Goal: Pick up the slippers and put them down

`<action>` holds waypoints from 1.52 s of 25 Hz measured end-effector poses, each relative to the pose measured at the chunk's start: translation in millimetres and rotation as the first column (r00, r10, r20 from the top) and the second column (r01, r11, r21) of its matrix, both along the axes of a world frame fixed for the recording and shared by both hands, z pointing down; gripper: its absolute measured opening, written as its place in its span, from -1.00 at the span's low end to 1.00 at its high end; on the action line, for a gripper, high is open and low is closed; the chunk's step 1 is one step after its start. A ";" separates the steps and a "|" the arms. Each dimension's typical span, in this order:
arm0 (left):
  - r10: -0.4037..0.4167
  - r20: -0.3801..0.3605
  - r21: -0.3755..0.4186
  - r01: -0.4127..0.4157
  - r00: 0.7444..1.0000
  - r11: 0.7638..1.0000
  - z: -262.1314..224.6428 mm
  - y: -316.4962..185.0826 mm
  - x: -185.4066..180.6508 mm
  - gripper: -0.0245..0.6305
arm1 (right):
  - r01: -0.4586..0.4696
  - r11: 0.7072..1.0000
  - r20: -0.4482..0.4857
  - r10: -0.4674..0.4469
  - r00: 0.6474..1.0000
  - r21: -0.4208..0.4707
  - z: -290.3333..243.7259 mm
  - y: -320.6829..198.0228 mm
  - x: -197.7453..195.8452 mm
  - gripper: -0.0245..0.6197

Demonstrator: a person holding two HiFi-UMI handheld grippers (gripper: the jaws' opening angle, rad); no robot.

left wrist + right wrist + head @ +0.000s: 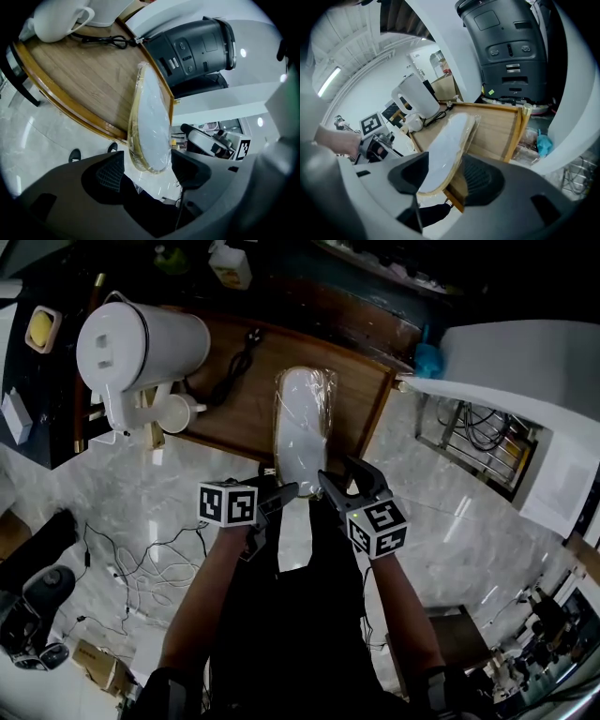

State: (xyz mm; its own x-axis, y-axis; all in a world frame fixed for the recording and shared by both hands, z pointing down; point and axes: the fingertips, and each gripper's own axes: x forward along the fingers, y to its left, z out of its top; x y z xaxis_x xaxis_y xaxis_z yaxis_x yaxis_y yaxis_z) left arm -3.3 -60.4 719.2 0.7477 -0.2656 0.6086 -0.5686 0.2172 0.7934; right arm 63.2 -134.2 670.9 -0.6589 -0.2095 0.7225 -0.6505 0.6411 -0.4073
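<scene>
- A pale, glossy marble floor (141, 493) fills the room, with thin cables strewn across it at the left.
- A white curved unit (506, 362) stands at the right, and a dark grey machine (197, 47) sits behind the table.
- A low wooden table (244, 399) with a raised rim holds a white kettle (141, 343), a white mug (178, 413) just beside it and a black cord (234, 367).
- Both forearms reach forward and downward, close together, and the two grippers meet at the table's near edge.
- The left gripper (281, 493) has its jaws spread, one on each side of the slippers' near end, with neither pad pressing on it.
- The right gripper (330, 486) also has its jaws apart around that same end and shows no clear squeeze.
- The slippers (302, 423) lie lengthwise on the table's right part, with the heel end past the near rim.
- They are a flat pair wrapped in clear crinkled film, with the white sole facing up and a tan edge.
</scene>
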 end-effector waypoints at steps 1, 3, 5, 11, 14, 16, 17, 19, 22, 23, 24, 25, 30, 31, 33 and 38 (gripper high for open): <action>0.001 0.008 -0.005 0.000 1.000 1.000 -0.4 0.9 -1.2 0.03 | -0.001 1.000 0.002 0.001 1.000 0.003 -4.2 0.7 0.1 -0.22; 0.004 0.035 -0.013 -0.003 0.999 1.000 0.1 2.8 -4.6 0.15 | -0.001 1.000 0.006 0.001 1.000 0.007 -12.5 2.8 -0.1 -0.22; 0.014 0.053 -0.011 -0.013 0.998 1.000 -2.1 4.0 -7.0 0.18 | 0.006 1.000 0.011 -0.006 1.000 0.012 -21.4 5.8 -2.0 -0.22; 0.195 0.088 0.063 -0.201 0.977 0.978 -30.1 13.6 3.4 0.18 | 0.020 0.999 0.015 -0.020 1.000 0.050 -48.2 20.3 -0.8 -0.46; 0.209 0.090 0.107 -0.218 0.974 0.970 -49.6 5.9 4.0 0.16 | 0.021 0.998 0.009 -0.021 1.000 0.067 -57.9 25.0 0.9 -0.76; 0.189 0.099 0.150 -0.202 0.977 0.968 -65.2 -0.9 2.5 0.06 | 0.029 0.996 0.013 -0.030 0.999 0.080 -66.6 30.3 1.9 -0.85; 0.174 0.107 0.178 -0.191 0.979 0.965 -73.5 -4.1 1.4 -0.07 | 0.033 0.996 0.012 -0.034 0.999 0.088 -70.9 33.0 3.2 -0.87; 0.131 0.110 0.238 -0.154 0.985 0.959 -91.4 -9.8 -1.9 -0.33 | 0.036 0.994 0.002 -0.036 0.999 0.107 -78.8 38.2 5.2 -0.89; 0.034 -0.003 0.286 -0.032 0.999 0.958 -118.3 -12.4 -2.5 -0.71 | 0.043 0.991 -0.010 -0.042 0.999 0.125 -89.4 47.2 4.4 -0.90; 0.003 -0.049 0.284 0.011 0.999 0.959 -125.6 -12.0 -1.4 -0.78 | 0.047 0.990 -0.011 -0.046 0.999 0.130 -93.7 49.9 4.1 -0.90; -0.015 -0.081 0.285 0.038 0.997 0.958 -131.9 -12.0 -0.2 -0.81 | 0.049 0.989 -0.011 -0.048 0.999 0.137 -98.8 51.9 4.2 -0.90; -0.021 -0.096 0.292 0.049 0.995 0.955 -137.8 -12.7 0.4 -0.82 | 0.047 0.988 -0.008 -0.046 0.999 0.146 -104.7 53.0 4.5 -0.90; -0.010 -0.095 0.370 0.045 0.995 0.928 -172.8 -7.6 0.5 -0.89 | 0.013 0.985 0.025 -0.017 1.000 0.174 -135.1 65.9 13.8 -0.90; -0.013 -0.095 0.386 0.048 0.995 0.921 -180.1 -5.2 -0.5 -0.89 | 0.004 0.984 0.030 -0.009 1.000 0.179 -139.4 69.1 15.8 -0.90; -0.004 -0.077 0.426 0.037 0.997 0.904 -192.9 -1.5 -4.7 -0.89 | -0.018 0.981 0.039 0.011 0.999 0.191 -146.7 73.0 16.8 -0.90; 0.057 -0.052 0.526 -0.022 0.997 0.850 -220.9 4.0 -10.8 -0.89 | -0.059 0.971 0.040 0.051 0.998 0.232 -161.1 76.1 11.0 -0.90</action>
